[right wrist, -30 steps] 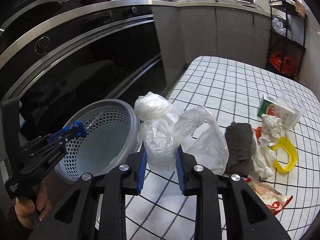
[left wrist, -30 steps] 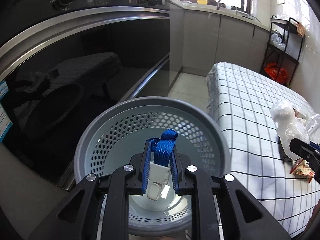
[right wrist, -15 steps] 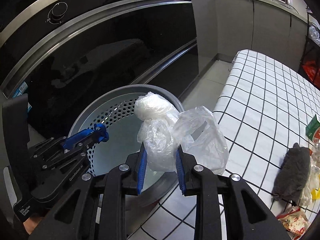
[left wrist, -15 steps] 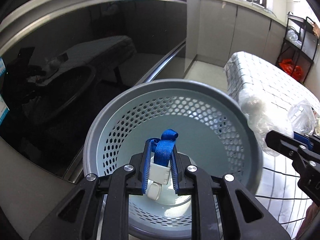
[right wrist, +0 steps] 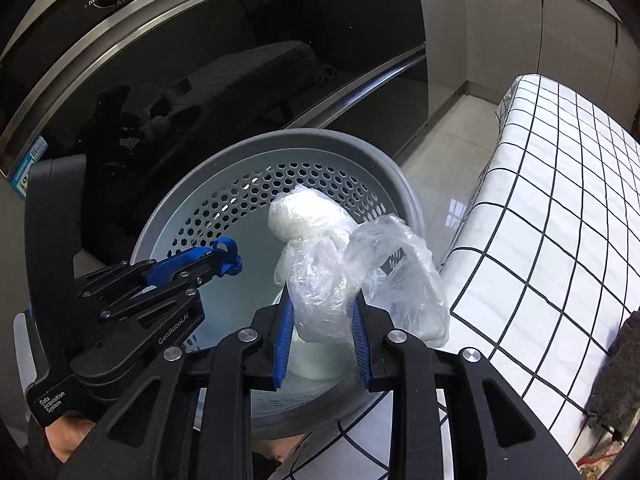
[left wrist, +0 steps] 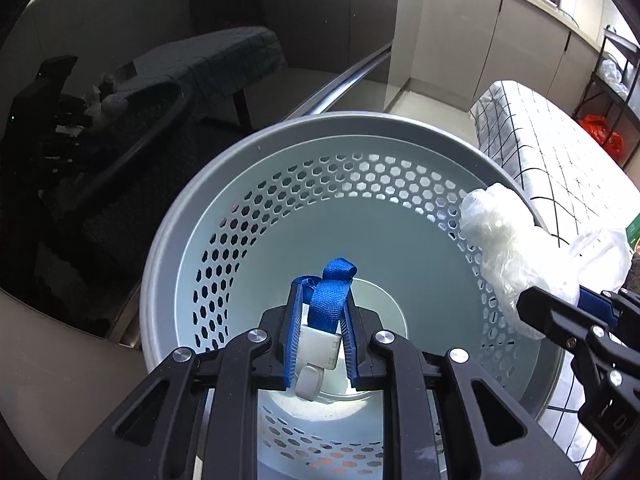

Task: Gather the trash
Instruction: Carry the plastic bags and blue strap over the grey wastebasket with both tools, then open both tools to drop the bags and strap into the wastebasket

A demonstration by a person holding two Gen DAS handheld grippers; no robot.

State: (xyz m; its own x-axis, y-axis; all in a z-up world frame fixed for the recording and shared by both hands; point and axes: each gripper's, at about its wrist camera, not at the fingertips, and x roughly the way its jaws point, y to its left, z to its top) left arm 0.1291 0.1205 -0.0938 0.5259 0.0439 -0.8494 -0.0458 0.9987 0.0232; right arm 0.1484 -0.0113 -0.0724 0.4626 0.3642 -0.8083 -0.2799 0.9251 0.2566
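In the left wrist view the left gripper (left wrist: pixel 320 336), low in the frame's centre, is clenched on a white plastic clip (left wrist: pixel 318 354) with a loop of woven blue webbing strap (left wrist: pixel 332 292) rising from it between the ribbed blue pads. Behind it a round grey plastic wastebasket (left wrist: pixel 256 216) fills the middle of the frame; its smooth wide rim surrounds a pale wall pierced with rows of hexagonal holes and a plain circular bottom.

In the right wrist view the right gripper (right wrist: pixel 322 344), at bottom centre, is clamped on a crumpled clear plastic bag (right wrist: pixel 320 280). The film is thin, wrinkled and glossy, knotted into a rounded white lump at the top, with a looser flap hanging toward the right. The bag hangs over the basket's open mouth, near its right rim; in the left wrist view it shows at the right edge, just above that rim.

To the right lies a white cloth (right wrist: pixel 560 220) with a black grid pattern. A dark grey fuzzy rag (right wrist: pixel 618 372) rests on it at the right edge. A glossy black oven door (right wrist: pixel 240 60) with steel trim curves across the upper left.
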